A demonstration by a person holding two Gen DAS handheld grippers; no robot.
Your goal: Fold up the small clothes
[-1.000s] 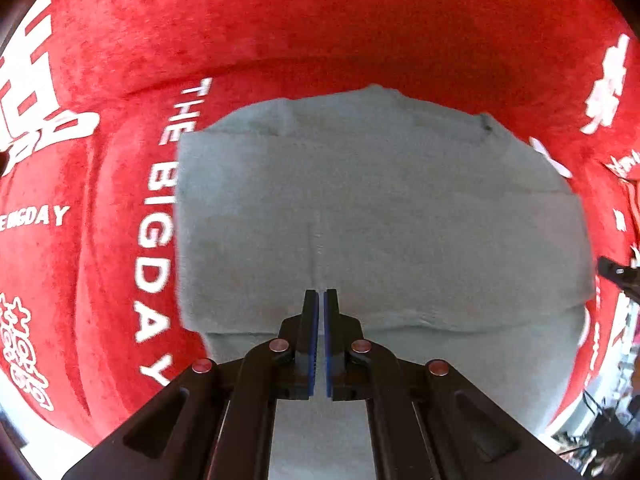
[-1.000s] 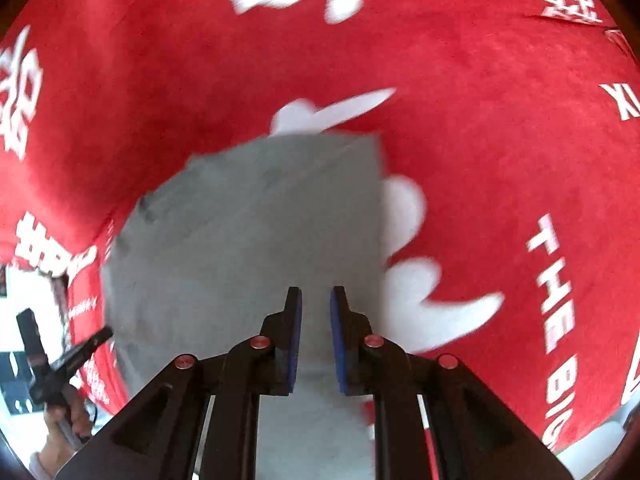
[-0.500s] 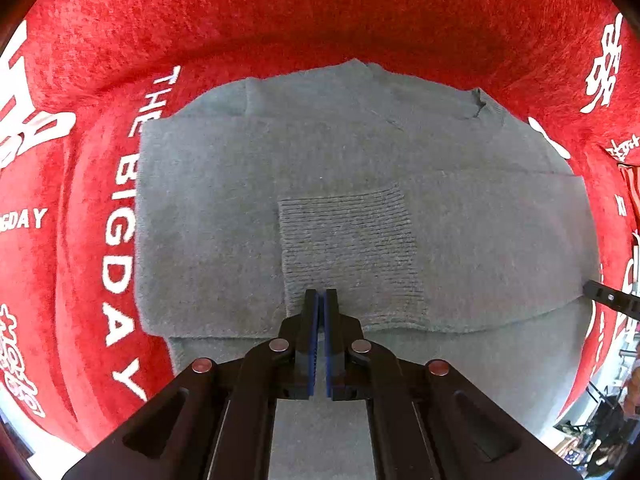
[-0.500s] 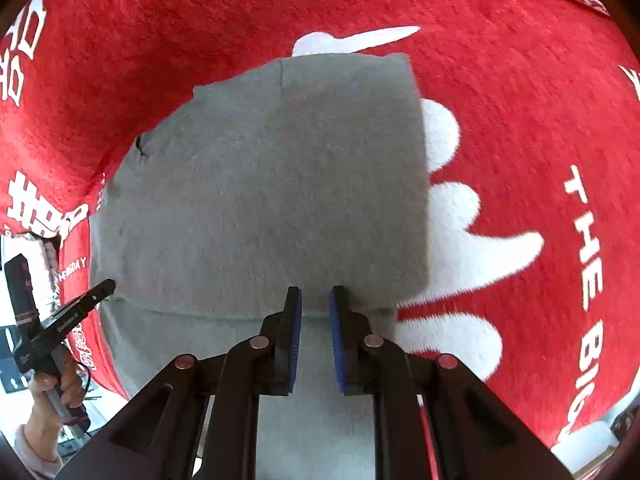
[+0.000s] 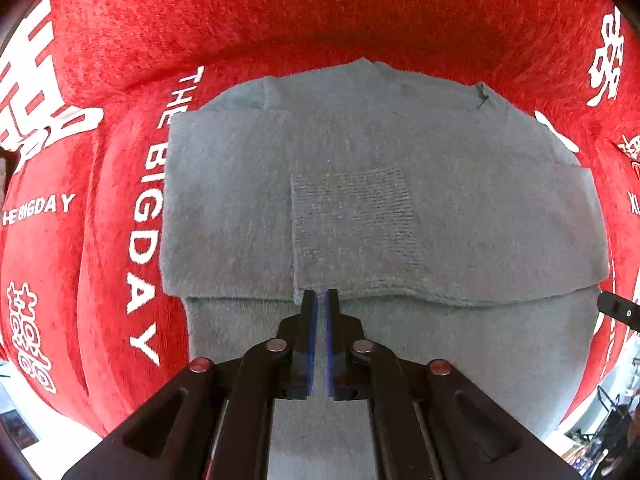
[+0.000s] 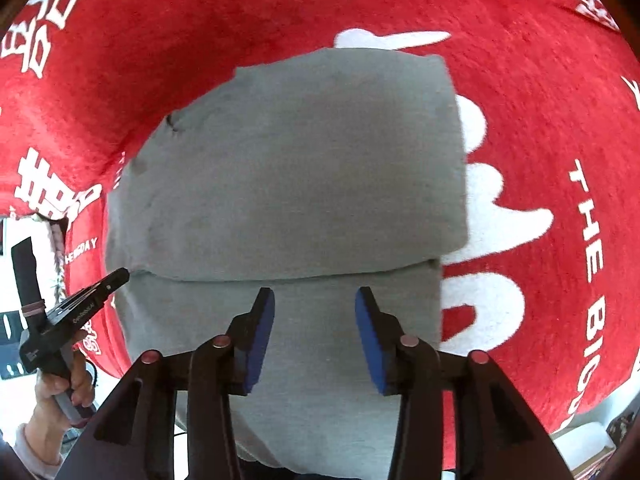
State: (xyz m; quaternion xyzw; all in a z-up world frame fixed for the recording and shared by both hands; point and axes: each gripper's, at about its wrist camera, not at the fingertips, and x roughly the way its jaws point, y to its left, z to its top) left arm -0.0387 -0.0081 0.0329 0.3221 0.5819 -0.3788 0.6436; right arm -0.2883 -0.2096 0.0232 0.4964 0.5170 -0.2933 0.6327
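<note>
- The left tongs [image 5: 320,300] point straight down, their blue pads just parting with only a thin slit between them; nothing sits in that slit. The tips hover at the near edge of the folded-over flap, where a ribbed cuff [image 5: 352,216] ends, which reads as the letting-go of a sleeve just laid across the body.
- The right tongs [image 6: 314,300] stand spread and are opening wider, with bare grey knit showing between the pads and nothing pinched. They hang over the lower layer, just short of the flap's edge, so I judge this side's fold is likewise laid and released.
- Under and ahead of both tongs lies the sweater [image 5: 400,160], grey, flat on a red cloth [image 5: 320,12] with white lettering that covers the table. Its upper part is folded into a neat block, and one unfolded layer runs back beneath the tongs toward the person.
- Just ahead of the left tongs the cuff lies flat in the middle of the block, probably tucked there so that the sleeves stay inside the outline.
- At the far right corner from the left tongs a small notch in the knit [image 5: 482,94] shows; what it is I cannot tell.
- Left of the right tongs, well apart, a hand [image 6: 60,392] grips the other tool's handle off the sweater's edge.
- My guess at what remains: bringing the near layer up over the block.
</note>
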